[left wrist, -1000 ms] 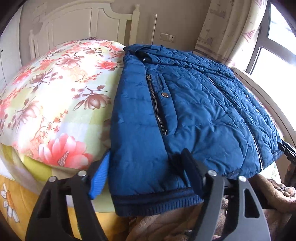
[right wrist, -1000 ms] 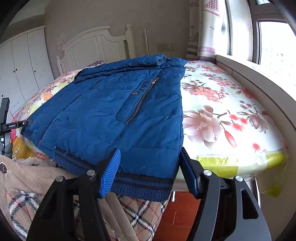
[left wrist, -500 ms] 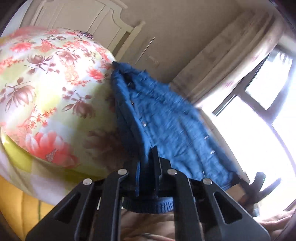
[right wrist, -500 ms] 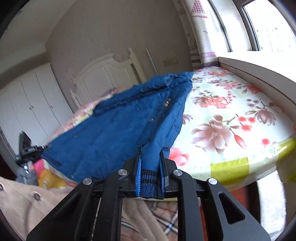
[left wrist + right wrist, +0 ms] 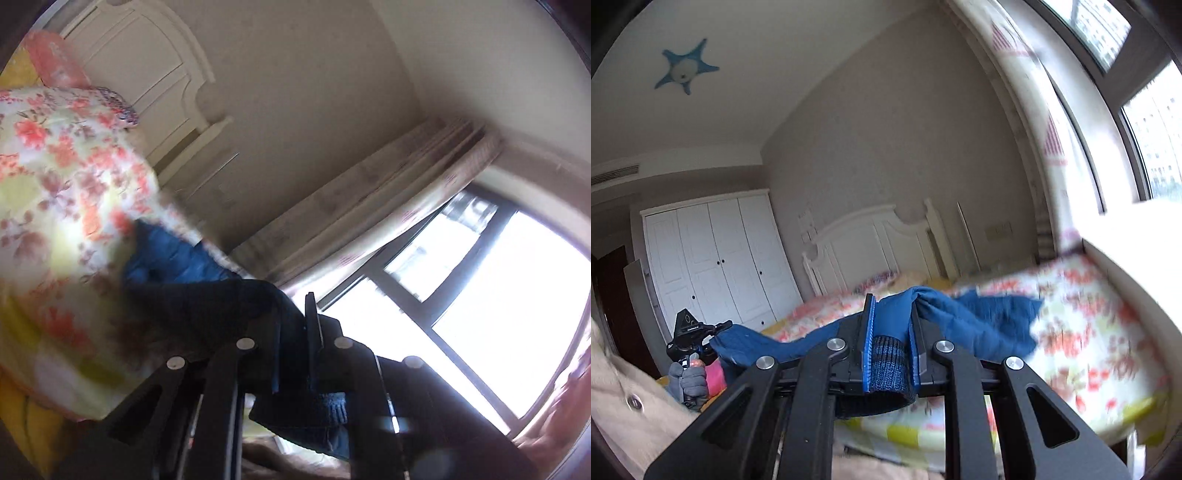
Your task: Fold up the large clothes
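Observation:
The blue quilted jacket (image 5: 979, 317) is lifted off the floral bed (image 5: 1089, 332) by its ribbed hem. My right gripper (image 5: 889, 325) is shut on one hem corner, the dark knit band showing between the blue pads. My left gripper (image 5: 293, 332) is shut on the other hem corner; the jacket (image 5: 177, 258) looks dark and backlit there. In the right wrist view the left gripper (image 5: 713, 332) holds the jacket's far corner at the left. The hem stretches between both grippers above the bed's foot.
The white headboard (image 5: 879, 236) and wardrobe (image 5: 713, 266) stand behind the bed. The window (image 5: 498, 314) and curtain (image 5: 369, 206) are on the right side. The person's beige coat (image 5: 624, 413) is at the lower left.
Both grippers closed on the jacket's hem corners, then rose and tilted upward, lifting the hem off the bed. The views now show wall and ceiling.

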Motion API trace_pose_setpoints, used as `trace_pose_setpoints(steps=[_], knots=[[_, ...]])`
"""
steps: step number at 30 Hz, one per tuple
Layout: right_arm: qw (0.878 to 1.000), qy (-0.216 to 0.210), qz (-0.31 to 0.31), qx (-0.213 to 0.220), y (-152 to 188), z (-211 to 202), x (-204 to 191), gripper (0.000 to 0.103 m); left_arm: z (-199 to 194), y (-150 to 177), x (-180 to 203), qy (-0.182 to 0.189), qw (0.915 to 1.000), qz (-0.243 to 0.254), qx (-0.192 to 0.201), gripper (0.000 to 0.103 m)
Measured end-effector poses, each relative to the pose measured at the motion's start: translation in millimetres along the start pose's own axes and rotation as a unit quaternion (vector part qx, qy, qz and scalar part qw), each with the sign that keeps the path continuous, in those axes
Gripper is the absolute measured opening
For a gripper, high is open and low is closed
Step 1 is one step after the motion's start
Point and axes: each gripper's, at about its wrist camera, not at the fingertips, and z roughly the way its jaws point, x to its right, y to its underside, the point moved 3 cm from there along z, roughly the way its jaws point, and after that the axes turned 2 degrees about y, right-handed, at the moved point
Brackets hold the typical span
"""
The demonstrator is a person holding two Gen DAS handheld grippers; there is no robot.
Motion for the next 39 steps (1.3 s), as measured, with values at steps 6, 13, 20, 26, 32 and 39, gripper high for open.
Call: trace_pose_setpoints(steps=[6, 13, 20, 26, 32, 39], knots=[[0.997, 0.050, 0.019, -0.048, -50, 103, 41, 0.017, 91, -70, -11, -0.045, 0.9985, -0.014, -0.029, 0.011], [0.964, 0.144, 0.136, -0.180, -23, 250, 167, 0.028, 218, -138, -130, -0.183, 0.9758, -0.114, -0.040, 0.057], [0.959, 0.212, 0.068, -0.172, -8, 240, 198, 0.069, 217, -161, -169, -0.275, 0.9591, -0.056, -0.040, 0.066], [0.945, 0.201, 0.013, -0.256, 23, 263, 210, 0.069, 255, -129, -180, -0.286, 0.9461, 0.014, -0.151, 0.076], [0.932, 0.187, 0.002, -0.311, 56, 299, 214, 0.069, 321, -95, -191, -0.315, 0.9118, 0.092, -0.247, 0.079], [0.923, 0.179, 0.006, -0.341, 70, 321, 234, 0.069, 375, -76, -220, -0.310, 0.8870, 0.115, -0.323, 0.079]])
